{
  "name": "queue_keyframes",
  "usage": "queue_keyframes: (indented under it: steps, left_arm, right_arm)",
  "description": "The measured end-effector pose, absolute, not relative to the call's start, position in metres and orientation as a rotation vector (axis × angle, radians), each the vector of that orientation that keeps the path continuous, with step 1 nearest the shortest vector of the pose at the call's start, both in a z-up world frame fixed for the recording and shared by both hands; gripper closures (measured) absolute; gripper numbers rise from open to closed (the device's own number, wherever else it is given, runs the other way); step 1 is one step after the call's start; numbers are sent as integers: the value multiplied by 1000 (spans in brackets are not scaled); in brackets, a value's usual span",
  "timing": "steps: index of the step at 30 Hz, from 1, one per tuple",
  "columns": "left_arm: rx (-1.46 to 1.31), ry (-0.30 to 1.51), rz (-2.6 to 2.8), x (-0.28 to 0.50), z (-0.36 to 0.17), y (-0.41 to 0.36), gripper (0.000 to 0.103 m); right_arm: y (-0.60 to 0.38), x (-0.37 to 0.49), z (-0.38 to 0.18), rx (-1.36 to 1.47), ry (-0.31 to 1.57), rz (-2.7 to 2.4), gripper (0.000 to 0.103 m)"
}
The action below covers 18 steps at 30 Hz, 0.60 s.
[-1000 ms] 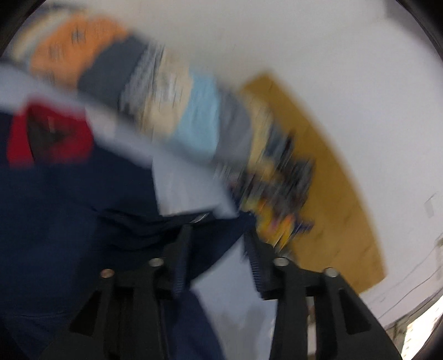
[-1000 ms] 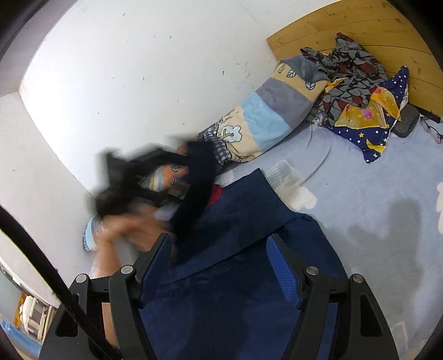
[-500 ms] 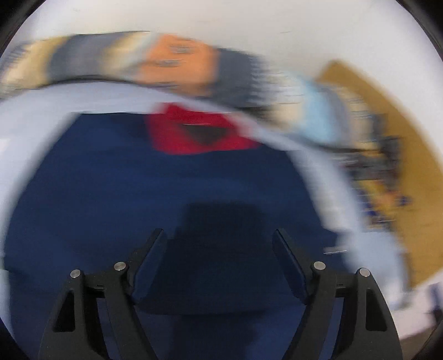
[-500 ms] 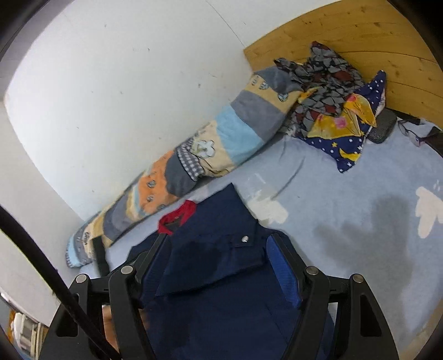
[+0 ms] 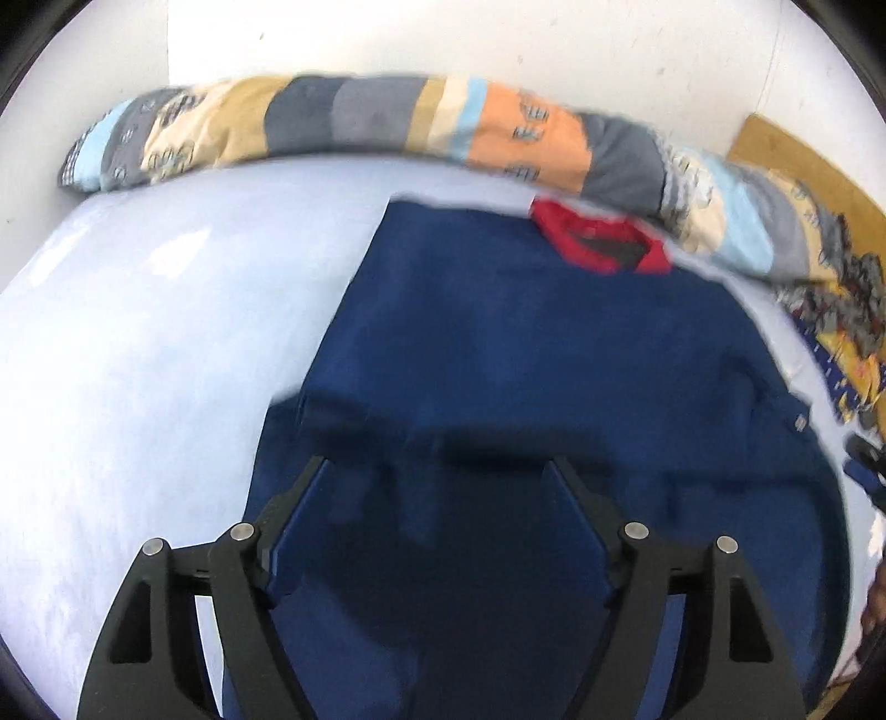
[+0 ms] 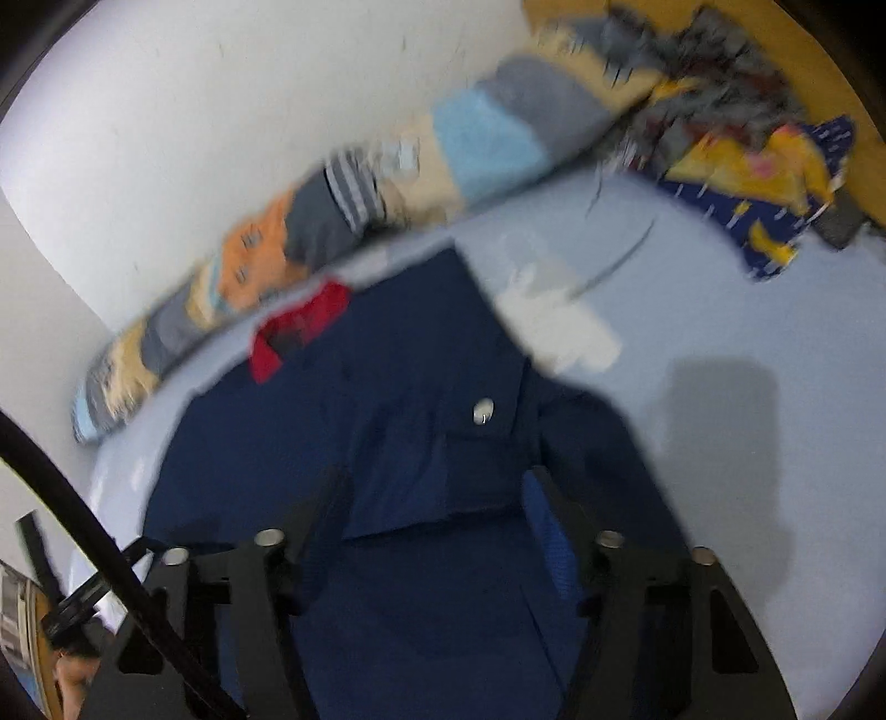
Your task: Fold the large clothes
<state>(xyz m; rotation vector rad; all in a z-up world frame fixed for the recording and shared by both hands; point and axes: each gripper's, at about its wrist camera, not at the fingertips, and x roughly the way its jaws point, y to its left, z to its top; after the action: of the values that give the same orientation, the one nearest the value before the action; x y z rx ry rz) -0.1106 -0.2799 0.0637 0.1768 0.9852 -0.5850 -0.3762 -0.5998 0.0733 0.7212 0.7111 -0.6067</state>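
Left wrist view: the left gripper (image 5: 437, 471) hangs over a navy jacket (image 5: 554, 354) spread on a pale blue bedsheet (image 5: 138, 343), its 2 jaws wide apart with only flat cloth showing between them, nothing gripped. The jacket's red collar (image 5: 601, 246) lies at the far end, close against a long patchwork bolster (image 5: 387, 124) that runs along the white wall (image 5: 443, 39). To the jacket's left the sheet is bare and broad — ample room for a sweep or a fold that way.

Right wrist view: the right gripper (image 6: 437, 493) is low over the same jacket (image 6: 387, 443), and its jaws have just been closing. A folded flap of navy cloth sits between them, but blur hides whether the pads press on it, so a grip cannot be told. A silver snap button (image 6: 483, 412) marks the flap just ahead. On this side the jacket's edge meets open sheet (image 6: 720, 310), with a heap of patterned clothes (image 6: 747, 144) well apart by the wooden headboard (image 6: 830, 61).

The jacket looks like medium-weight woven cloth: soft and limp, likely to sag and drag rather than hold a crease on its own. By that reading, the doubled hem or a flap edge offers the surest hold, pinched through both layers.
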Motion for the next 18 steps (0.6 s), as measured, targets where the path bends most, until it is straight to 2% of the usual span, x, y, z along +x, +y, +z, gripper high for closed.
queue_keyframes:
  steps: [3, 6, 12, 14, 18]
  left_arm:
    - [209, 1071, -503, -110, 27, -268, 27]
    - [235, 1048, -501, -114, 29, -253, 27]
    - [137, 943, -496, -125, 78, -220, 26]
    - [121, 926, -482, -129, 86, -206, 24]
    - [88, 997, -479, -130, 83, -171, 20]
  right_arm:
    - [-613, -361, 32, 757, 836, -601, 39]
    - [-621, -366, 8, 800, 930, -614, 41]
    - [-599, -397, 71, 711, 817, -583, 39]
    - [-591, -411, 86, 673, 790, -583, 37]
    - [-589, -444, 99, 663, 781, -545, 36]
